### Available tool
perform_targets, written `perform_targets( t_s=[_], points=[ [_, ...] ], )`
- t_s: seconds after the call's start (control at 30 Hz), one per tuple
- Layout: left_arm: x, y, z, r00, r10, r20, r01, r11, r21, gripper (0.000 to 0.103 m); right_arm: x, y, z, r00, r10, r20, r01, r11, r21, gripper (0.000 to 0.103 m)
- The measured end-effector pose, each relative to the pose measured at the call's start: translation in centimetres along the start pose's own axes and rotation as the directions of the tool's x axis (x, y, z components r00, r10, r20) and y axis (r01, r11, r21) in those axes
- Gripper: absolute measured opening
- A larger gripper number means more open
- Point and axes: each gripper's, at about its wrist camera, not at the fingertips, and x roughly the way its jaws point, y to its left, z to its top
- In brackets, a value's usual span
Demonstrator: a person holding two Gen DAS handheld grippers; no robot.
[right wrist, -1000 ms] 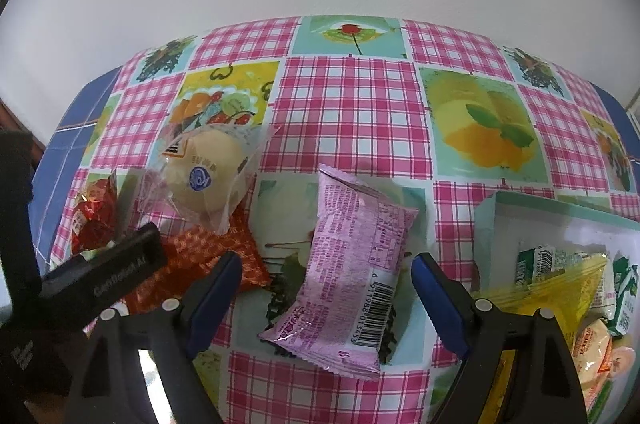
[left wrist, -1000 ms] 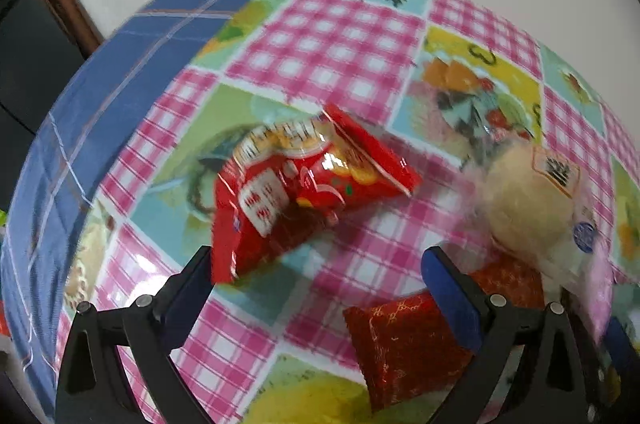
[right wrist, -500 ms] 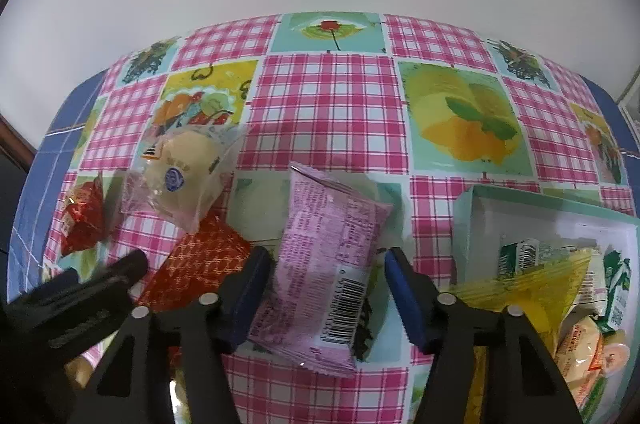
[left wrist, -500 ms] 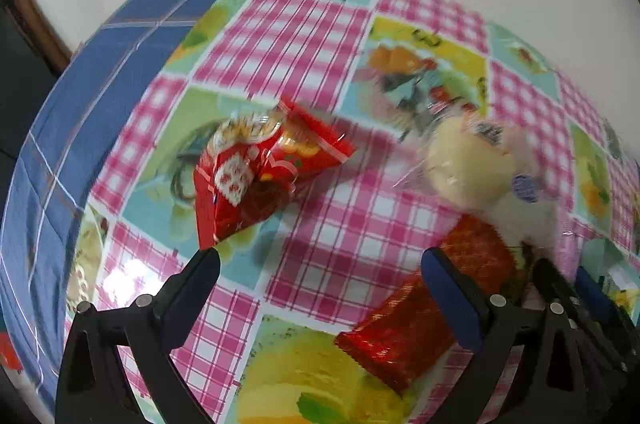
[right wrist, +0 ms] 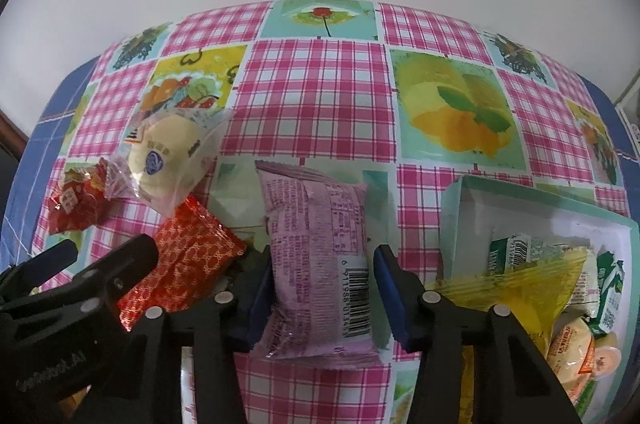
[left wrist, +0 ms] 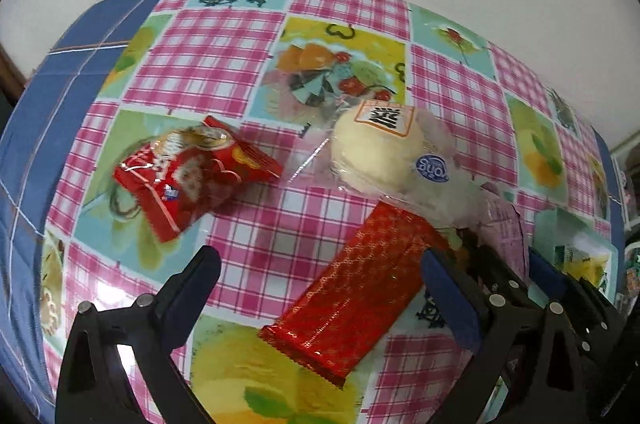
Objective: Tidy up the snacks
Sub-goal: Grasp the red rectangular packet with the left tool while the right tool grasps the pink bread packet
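The right gripper (right wrist: 322, 294) is closing its jaws around the pink snack packet (right wrist: 316, 256), which is lying flat on the checked tablecloth (right wrist: 320, 92) near the table's front edge. The left pad is already touching the packet's side, while a sliver of gap is showing at the right pad, so the grip is not yet firm. This looks like the pick-up step for that packet.

The left gripper (left wrist: 320, 284) is hanging open and empty above the cloth, its right finger just beside the long red wrapper (left wrist: 360, 300). 2 more snacks are waiting toward the table's left edge: a clear-bagged bun (left wrist: 380, 152) and a red chip bag (left wrist: 192, 180).

The next move probably calls for finishing the squeeze, lifting, then carrying the packet rightward into the teal-rimmed tray (right wrist: 452, 220), already partly filled, at the table's right edge.
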Motion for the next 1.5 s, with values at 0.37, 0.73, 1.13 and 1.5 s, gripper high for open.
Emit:
perform_targets(
  t_s=[0.37,0.73,1.13,1.5],
  points=[
    [0.3,0.0,0.0,1.0,-0.011,-0.006,0.011,0.998,0.063,0.092,0.0,-1.6,0.0,0.999,0.033,-0.005,-0.033,0.996,0.077,0.043],
    [1.7,-2.6,-0.7,0.999,-0.002,-0.044,0.009,0.985,0.173,0.07,0.1,-2.4,-0.1,0.999,0.04,-0.01,-0.038,0.993,0.109,0.042],
    [2.6,-4.6,-1.0,0.999,-0.013,-0.051,0.026,0.969,0.247,0.065,0.1,-2.5,-0.1,0.999,0.042,-0.014,-0.04,0.992,0.12,0.042],
    [3.1,-2.2,-0.1,0.994,0.104,-0.009,-0.103,0.991,0.09,0.065,0.0,-1.2,0.0,0.997,0.07,-0.033,-0.067,0.995,0.068,0.042]
  ],
)
